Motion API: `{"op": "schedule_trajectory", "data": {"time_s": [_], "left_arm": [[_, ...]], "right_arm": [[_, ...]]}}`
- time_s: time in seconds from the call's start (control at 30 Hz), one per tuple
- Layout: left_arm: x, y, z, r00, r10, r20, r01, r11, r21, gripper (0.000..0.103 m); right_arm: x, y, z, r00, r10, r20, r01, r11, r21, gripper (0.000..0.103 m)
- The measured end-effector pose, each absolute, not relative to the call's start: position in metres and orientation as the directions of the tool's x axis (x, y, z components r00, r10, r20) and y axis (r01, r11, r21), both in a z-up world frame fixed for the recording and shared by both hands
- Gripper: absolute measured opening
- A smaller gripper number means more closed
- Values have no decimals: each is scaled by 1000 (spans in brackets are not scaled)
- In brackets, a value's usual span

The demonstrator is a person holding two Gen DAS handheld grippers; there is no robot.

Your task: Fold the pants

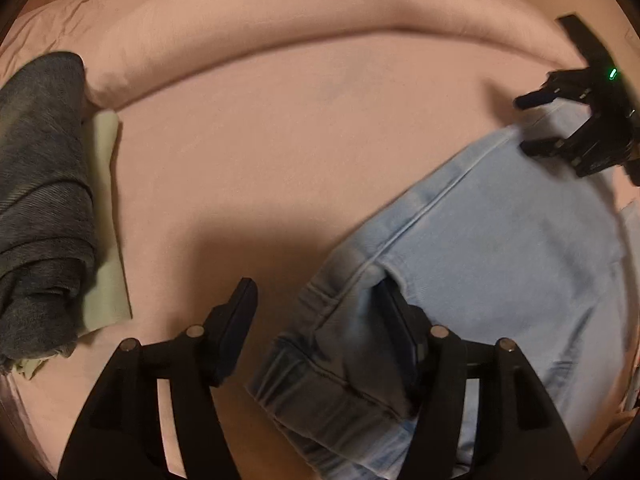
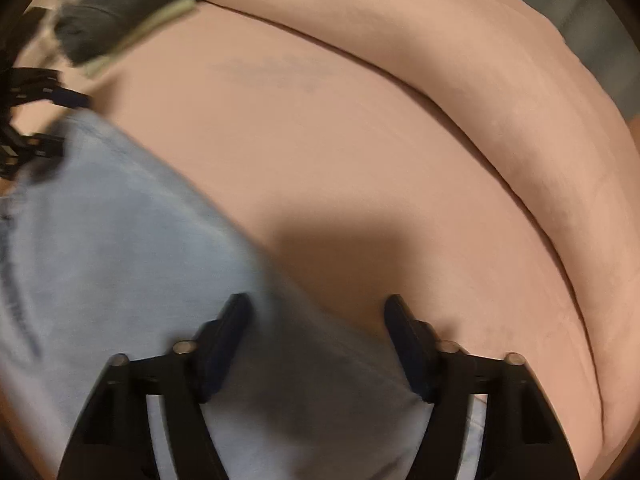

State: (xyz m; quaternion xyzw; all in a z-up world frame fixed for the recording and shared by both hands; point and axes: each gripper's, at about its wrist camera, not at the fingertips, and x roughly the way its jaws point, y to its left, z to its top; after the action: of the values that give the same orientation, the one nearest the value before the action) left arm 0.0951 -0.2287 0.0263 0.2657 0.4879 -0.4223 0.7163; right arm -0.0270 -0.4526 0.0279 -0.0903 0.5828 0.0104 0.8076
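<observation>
Light blue jeans (image 1: 500, 248) lie flat on the pink sheet (image 1: 280, 140), with a thick folded edge near the left wrist camera. My left gripper (image 1: 318, 300) is open over that edge. Its left finger stands over bare sheet and its right finger (image 1: 396, 312) rests against the denim fold. My right gripper (image 1: 522, 123) is open at the jeans' far corner. In the right wrist view the jeans (image 2: 120, 240) spread to the left, and the right gripper (image 2: 316, 312) stands open with the denim edge running between its fingers, not pinched. The left gripper (image 2: 72, 123) shows at the left edge.
A dark grey folded garment (image 1: 40, 200) lies on a pale green cloth (image 1: 106, 220) at the left. A long pink rolled cover or pillow (image 1: 280, 20) runs along the back of the bed (image 2: 500, 100). The dark garment (image 2: 120, 0) also appears at the top left of the right wrist view.
</observation>
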Motion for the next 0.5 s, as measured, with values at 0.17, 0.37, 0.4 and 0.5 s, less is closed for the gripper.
{"op": "schedule_trajectory", "data": {"time_s": [0.17, 0.37, 0.4, 0.5], "left_arm": [[86, -233, 42, 235, -365, -901, 856, 518, 13, 20], [27, -209, 116, 484, -448, -752, 831, 506, 233, 17], [14, -202, 129, 525, -465, -713, 818, 506, 273, 17], [-38, -171, 155, 609, -520, -599, 788, 484, 381, 16]], "right_arm": [[-43, -437, 30, 374, -62, -925, -131, 984, -119, 12], [-90, -389, 82, 527, -278, -803, -82, 924, -373, 7], [-104, -381, 97, 566, -314, -762, -54, 908, -414, 7], [-147, -355, 142, 677, -369, -637, 5, 868, -497, 7]]}}
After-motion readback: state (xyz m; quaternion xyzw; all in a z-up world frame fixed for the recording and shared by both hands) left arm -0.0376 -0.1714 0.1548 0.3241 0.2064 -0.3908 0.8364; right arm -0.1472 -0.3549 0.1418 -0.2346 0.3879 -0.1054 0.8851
